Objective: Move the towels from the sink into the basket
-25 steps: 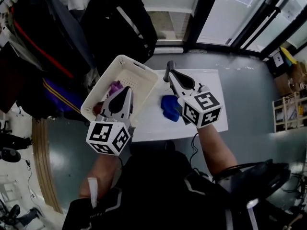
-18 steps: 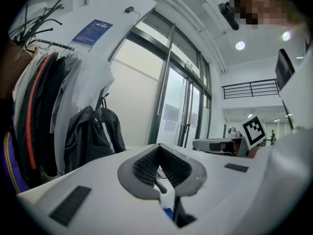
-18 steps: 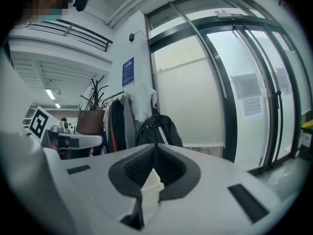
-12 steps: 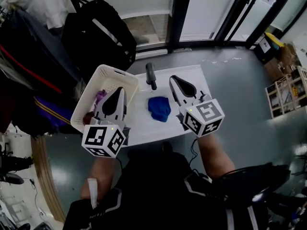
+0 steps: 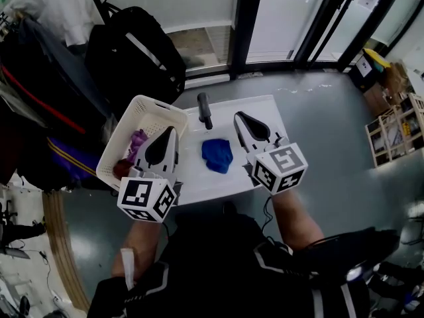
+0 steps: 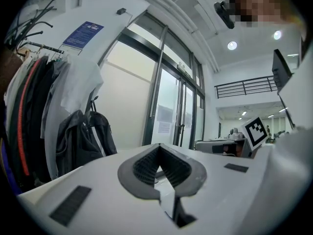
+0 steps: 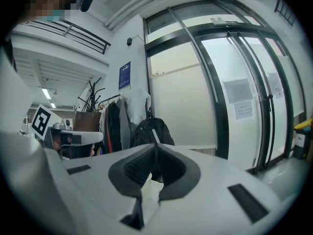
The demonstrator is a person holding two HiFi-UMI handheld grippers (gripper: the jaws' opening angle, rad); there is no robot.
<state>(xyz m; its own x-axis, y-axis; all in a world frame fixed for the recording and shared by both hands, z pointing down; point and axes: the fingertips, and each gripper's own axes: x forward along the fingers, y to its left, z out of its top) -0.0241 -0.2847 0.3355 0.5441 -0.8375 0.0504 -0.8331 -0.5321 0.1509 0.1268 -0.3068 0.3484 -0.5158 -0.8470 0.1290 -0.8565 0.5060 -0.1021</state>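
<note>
A blue towel (image 5: 217, 155) lies crumpled in the white sink (image 5: 265, 108), just in front of the black faucet (image 5: 204, 110). At the sink's left stands the white basket (image 5: 154, 104), with a purple towel (image 5: 137, 140) and a red towel (image 5: 122, 167) inside. My left gripper (image 5: 171, 130) is shut and empty, held level above the basket's right edge. My right gripper (image 5: 238, 116) is shut and empty too, hovering over the sink to the right of the blue towel. Both gripper views look out level across the room, with the left gripper (image 6: 159, 148) and right gripper (image 7: 155, 148) showing closed pads.
A black backpack (image 5: 136, 42) hangs behind the basket, beside coats on a rack (image 5: 40, 98) at the left. Glass doors (image 5: 285, 18) stand beyond the sink. Grey floor surrounds the sink, and boxes and a shelf (image 5: 397, 118) sit at the far right.
Both grippers have drawn back toward me and risen a little; the right one has left the spot over the blue towel. The towel stays in the sink.
</note>
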